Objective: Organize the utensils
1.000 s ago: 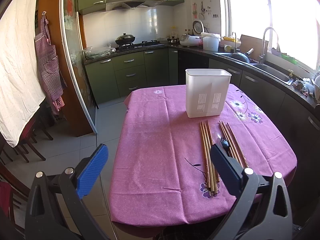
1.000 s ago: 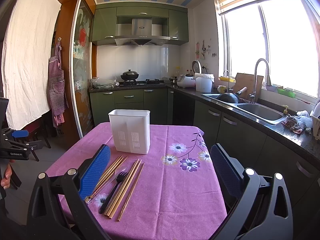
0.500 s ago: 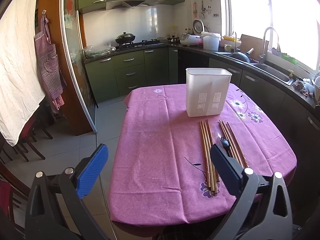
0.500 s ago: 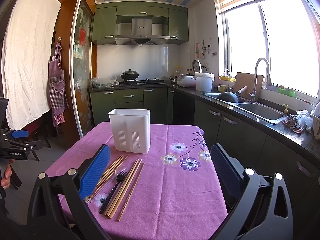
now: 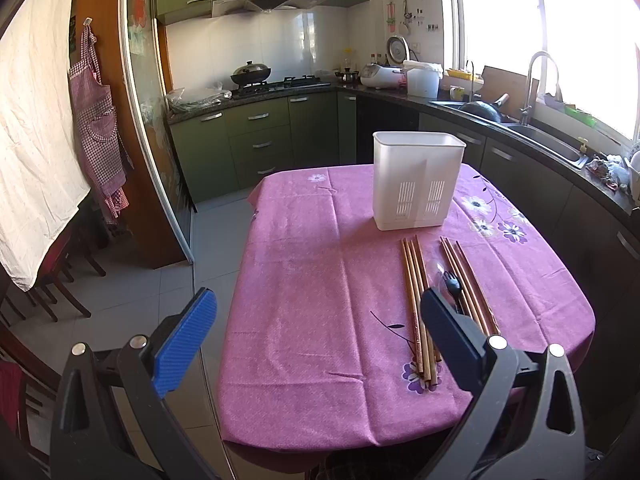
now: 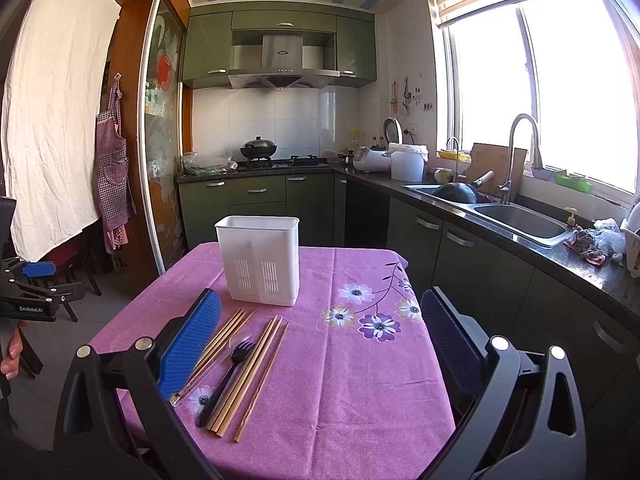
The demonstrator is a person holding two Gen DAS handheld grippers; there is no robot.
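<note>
Purple-clothed tabletop (image 5: 320,300) in left view: left gripper (image 5: 318,334) wide open, empty, off the near-left edge; chopsticks (image 5: 416,300) & black fork (image 5: 452,280) lie just before the white holder (image 5: 418,180). Right view: right gripper (image 6: 320,344) wide open, empty, above chopsticks (image 6: 248,364)/fork (image 6: 228,376); best to pinch one bundle mid-length, tip it upright, then drop into the holder (image 6: 260,260).

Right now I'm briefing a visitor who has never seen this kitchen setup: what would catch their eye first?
The bright purple floral tablecloth dominates the middle of the room. On it a white slotted utensil holder stands upright at the far side, and nearer lie two bundles of wooden chopsticks with a black fork between them. Both open tools, left tool and right tool, frame the foreground, holding nothing.
</note>
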